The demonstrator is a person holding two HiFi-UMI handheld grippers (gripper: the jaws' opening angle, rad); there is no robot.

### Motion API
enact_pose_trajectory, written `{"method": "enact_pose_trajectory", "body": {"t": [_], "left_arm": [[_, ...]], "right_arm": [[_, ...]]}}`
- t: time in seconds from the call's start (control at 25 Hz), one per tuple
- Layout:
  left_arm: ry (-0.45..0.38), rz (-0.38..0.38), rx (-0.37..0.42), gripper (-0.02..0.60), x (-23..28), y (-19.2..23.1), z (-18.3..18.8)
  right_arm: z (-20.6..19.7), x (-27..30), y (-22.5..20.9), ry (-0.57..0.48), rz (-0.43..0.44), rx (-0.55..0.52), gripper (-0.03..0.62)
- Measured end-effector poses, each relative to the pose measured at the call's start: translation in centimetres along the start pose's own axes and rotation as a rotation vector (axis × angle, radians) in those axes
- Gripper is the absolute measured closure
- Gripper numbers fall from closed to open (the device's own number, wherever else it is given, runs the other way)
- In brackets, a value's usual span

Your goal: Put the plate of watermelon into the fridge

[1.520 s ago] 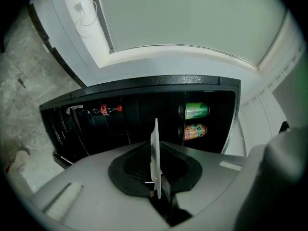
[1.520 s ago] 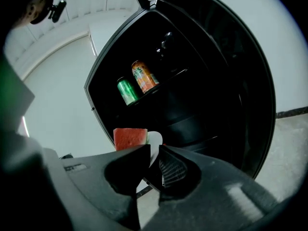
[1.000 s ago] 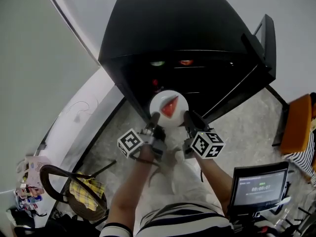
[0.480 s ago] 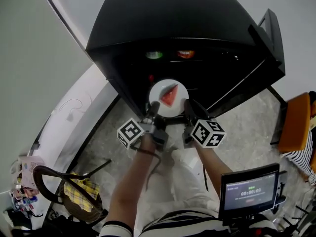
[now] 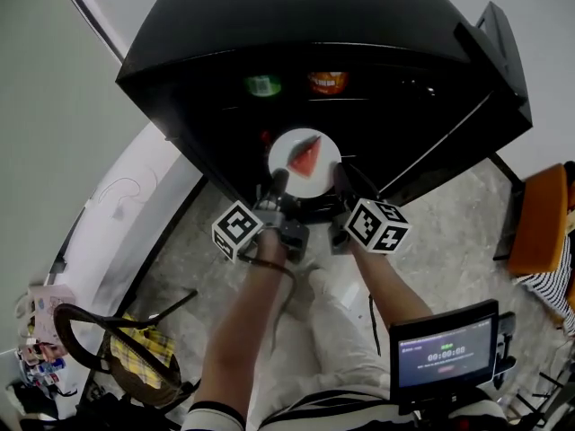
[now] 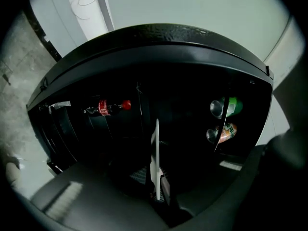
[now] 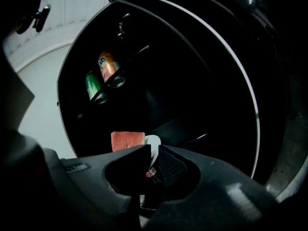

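The white plate [image 5: 331,149] with 1 wedge of watermelon [image 5: 306,158] hangs at the mouth of the open black fridge [image 5: 314,25], carried by 2 claws. The left claw [image 5: 279,185] is clamped on the plate's near-left rim, and the right claw [image 5: 345,180] is clamped on its right rim. 2 cans [image 5: 261,85] sit deeper inside.

The dark interior of the fridge [image 5: 314,16] hides, it seems, whatever lies under the plate [image 5: 329,145].

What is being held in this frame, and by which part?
The plate of watermelon, by its rim: left gripper clamped on the near-left edge, right gripper on the near-right edge.
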State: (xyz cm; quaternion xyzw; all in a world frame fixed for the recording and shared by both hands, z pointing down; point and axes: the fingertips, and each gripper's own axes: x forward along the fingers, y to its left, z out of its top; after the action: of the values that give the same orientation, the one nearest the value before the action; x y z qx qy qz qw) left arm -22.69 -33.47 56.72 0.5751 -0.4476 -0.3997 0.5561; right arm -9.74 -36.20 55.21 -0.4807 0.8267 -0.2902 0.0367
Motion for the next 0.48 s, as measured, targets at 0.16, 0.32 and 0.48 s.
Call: {"method": "enact_pose_trajectory", "body": {"t": [0.16,0.32,0.48], "left_arm": [[-0.031,0.008,-0.014,0.543,0.6,0.8,0.2],[-0.056,0.005,-0.024,0.546,1.0,1.3,0.3],[-0.074,-0.001,-0.025,0.546,1.7,1.2,0.5]], "right_arm": [[-0.2,0.8,-0.6,-0.009,-0.013,0.013,0.553],[-0.2,1.3,-1.0,-0.027,-0.02,0.025,0.556],[0.3,1.8,-1.3,-0.052,-0.025,0.037,0.556]]}}
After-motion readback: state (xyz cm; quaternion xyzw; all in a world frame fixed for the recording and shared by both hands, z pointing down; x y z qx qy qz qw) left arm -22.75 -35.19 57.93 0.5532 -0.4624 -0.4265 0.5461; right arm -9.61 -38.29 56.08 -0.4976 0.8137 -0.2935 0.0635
